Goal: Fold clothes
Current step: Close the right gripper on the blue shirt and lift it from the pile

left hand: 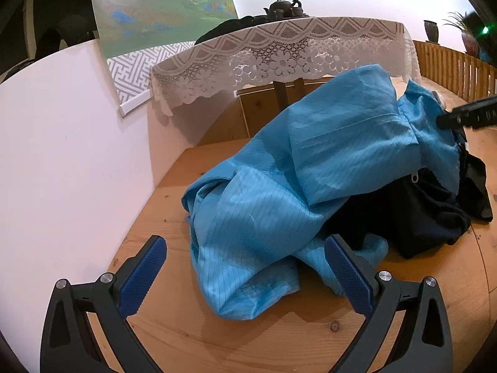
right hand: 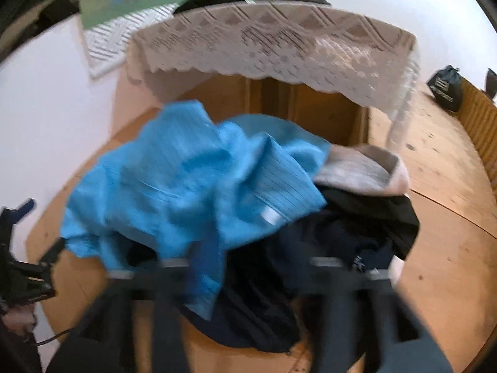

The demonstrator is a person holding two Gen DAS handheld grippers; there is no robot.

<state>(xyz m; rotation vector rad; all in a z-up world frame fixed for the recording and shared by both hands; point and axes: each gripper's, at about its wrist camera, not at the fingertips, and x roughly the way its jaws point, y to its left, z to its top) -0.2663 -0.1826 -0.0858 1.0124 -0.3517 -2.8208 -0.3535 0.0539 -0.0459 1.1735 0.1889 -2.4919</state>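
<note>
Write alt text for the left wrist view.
A crumpled bright blue pinstriped garment lies heaped over dark navy clothing on a pale wooden table. The open left gripper, with blue ribbed pads, hovers at its near edge. Behind stands a white lace-draped stand.

Warm indoor light; left wrist view is sharp, right wrist view smeared by motion blur. Fisheye bends edges, corners go black.

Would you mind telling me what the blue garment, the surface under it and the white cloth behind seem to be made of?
Blue garment: thin, smooth woven fabric, probably synthetic, with a faint sheen and fine dark stripes. Surface: pale unfinished-looking wood, with visible grain and knots. White cloth: openwork lace with flower and scallop patterns.
</note>
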